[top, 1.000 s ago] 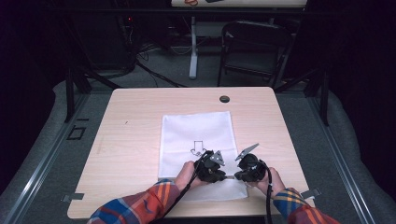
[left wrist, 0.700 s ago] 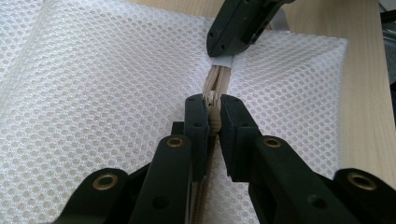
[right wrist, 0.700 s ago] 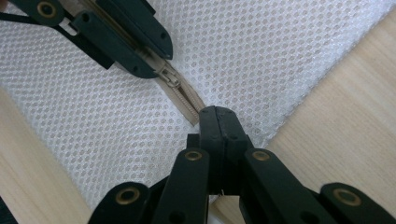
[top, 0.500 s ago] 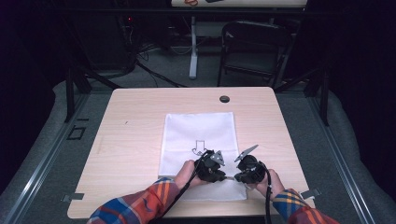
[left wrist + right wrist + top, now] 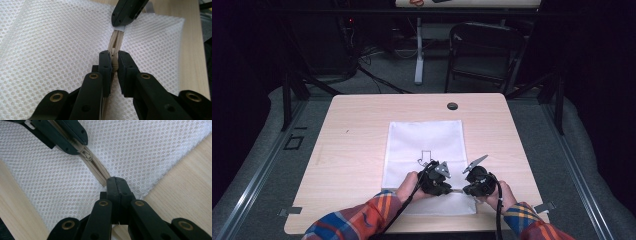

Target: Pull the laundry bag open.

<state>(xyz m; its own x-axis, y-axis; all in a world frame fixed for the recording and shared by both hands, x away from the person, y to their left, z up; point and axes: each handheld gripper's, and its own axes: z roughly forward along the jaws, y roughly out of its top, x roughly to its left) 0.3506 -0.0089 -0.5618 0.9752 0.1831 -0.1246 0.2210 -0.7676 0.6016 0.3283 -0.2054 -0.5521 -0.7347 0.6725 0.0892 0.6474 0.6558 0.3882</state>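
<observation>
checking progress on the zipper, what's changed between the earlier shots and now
Hardly anything has visibly changed. The left gripper and right gripper sit at the near edge of the white mesh bag as before, at most nudged slightly. The left stays shut on the zipper slider, the right on the zipper tape at its end. The bag lies flat on the table in the same spot.

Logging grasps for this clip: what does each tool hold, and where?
Left tool pinches the mesh bag's zipper slider; right tool clamps the zipper tape's end.
</observation>
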